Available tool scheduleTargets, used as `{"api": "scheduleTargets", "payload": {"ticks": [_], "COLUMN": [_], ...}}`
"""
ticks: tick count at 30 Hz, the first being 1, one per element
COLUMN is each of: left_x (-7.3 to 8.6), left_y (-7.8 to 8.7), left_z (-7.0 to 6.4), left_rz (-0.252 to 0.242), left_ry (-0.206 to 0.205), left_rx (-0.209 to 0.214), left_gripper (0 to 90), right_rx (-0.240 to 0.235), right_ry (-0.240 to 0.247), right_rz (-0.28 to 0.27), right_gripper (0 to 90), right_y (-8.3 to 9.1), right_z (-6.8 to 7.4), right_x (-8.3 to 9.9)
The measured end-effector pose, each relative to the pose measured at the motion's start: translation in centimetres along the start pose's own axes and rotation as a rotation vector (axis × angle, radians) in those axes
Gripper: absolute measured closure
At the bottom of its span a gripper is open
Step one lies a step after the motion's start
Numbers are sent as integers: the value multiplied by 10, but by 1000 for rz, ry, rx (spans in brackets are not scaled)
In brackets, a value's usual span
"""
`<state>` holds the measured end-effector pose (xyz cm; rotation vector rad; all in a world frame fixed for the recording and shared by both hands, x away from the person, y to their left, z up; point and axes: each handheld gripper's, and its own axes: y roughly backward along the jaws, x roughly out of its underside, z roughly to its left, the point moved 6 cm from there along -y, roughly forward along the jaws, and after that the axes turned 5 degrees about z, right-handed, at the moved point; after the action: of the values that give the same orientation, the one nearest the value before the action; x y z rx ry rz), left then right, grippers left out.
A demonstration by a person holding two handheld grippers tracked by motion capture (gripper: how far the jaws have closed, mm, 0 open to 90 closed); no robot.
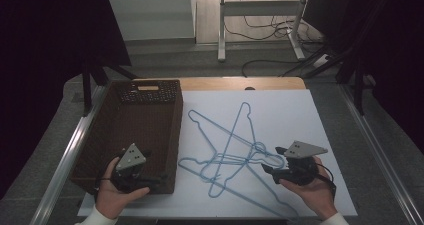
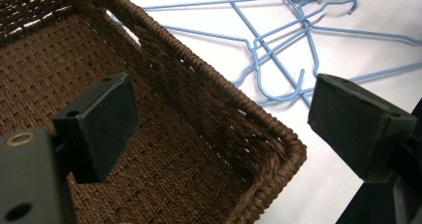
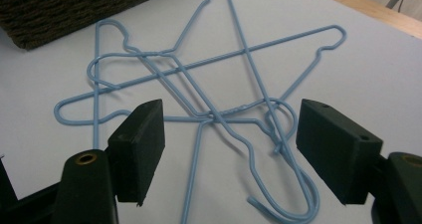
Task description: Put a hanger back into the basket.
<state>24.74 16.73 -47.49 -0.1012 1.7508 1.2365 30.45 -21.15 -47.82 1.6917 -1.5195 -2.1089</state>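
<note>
Several light-blue wire hangers (image 1: pixel 232 152) (image 3: pixel 214 102) (image 2: pixel 293 37) lie tangled on the white table sheet (image 1: pixel 280 110). A brown woven basket (image 1: pixel 135 130) (image 2: pixel 189 129) stands to their left, empty inside. My left gripper (image 1: pixel 150 179) (image 2: pixel 224 119) is open over the basket's near right corner, one jaw inside the basket and one outside its rim. My right gripper (image 1: pixel 270 169) (image 3: pixel 231 144) is open just right of the hanger pile, its jaws on either side of the hooks, nothing clamped.
The wooden table edge (image 1: pixel 240 83) shows beyond the white sheet. Metal rails (image 1: pixel 65 155) run along both sides of the table. A desk frame (image 1: pixel 260 15) and cables (image 1: pixel 270 30) are on the floor behind.
</note>
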Motion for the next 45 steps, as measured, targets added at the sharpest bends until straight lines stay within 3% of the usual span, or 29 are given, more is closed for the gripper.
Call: {"api": "scheduleTargets", "payload": {"ticks": [13, 21, 33, 38, 45], "left_x": [-4, -3, -2, -2, -1], "left_y": [-3, -3, -4, -4, -4], "left_z": [-2, -1, 1, 1, 1], "left_rz": [-3, 2, 10, 8, 7], "left_ry": [-10, -13, -19, -17, -20], "left_rx": [4, 3, 0, 1, -1], "left_gripper": [124, 124, 124, 124, 124], "right_rx": [-41, -49, -71, -70, -86], "right_ry": [50, 53, 121, 172, 199], "right_rz": [62, 120, 259, 312, 369], "right_gripper": [290, 298, 388, 425, 498], "right_y": [-36, -67, -115, -131, -147], "right_z": [7, 1, 5, 11, 13], "right_x": [-20, -28, -34, -36, -34]}}
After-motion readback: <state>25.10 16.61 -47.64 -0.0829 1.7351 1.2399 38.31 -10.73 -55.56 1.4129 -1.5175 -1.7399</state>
